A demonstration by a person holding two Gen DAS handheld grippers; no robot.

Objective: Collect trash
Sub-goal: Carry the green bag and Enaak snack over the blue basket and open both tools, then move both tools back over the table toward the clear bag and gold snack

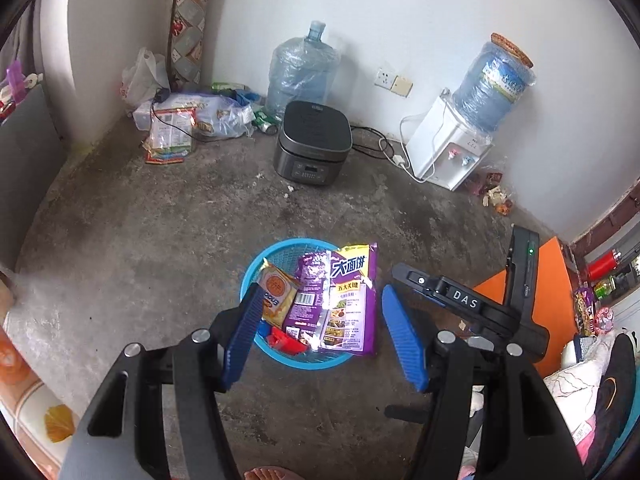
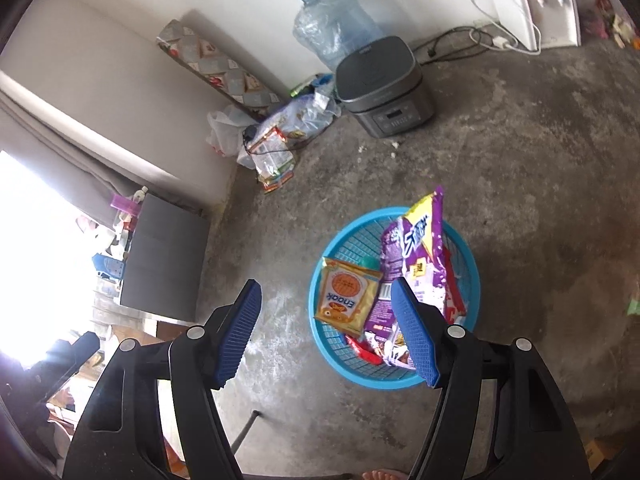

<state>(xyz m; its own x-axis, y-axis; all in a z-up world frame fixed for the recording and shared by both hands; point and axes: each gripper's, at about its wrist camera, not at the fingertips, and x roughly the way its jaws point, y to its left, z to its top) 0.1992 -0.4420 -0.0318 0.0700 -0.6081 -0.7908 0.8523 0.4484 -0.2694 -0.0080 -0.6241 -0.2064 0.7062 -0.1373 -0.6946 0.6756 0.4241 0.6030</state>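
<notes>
Bare concrete floor (image 1: pixel 160 240), blue basket (image 1: pixel 250 276) lower centre (purple wrapper (image 1: pixel 352 300) poking out). Left gripper (image 1: pixel 320 332) and right gripper (image 2: pixel 326 332) both gape apart, empty.

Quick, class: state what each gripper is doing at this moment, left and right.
Left gripper: open, holding nothing, above the blue basket.
Right gripper: open, holding nothing.

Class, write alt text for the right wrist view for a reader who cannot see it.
An open two-finger tool, holding nothing, hangs over a concrete floor beside a blue basket filled with snack wrappers, including a tall purple packet. A dark cooker and water jug stand by the wall.
</notes>
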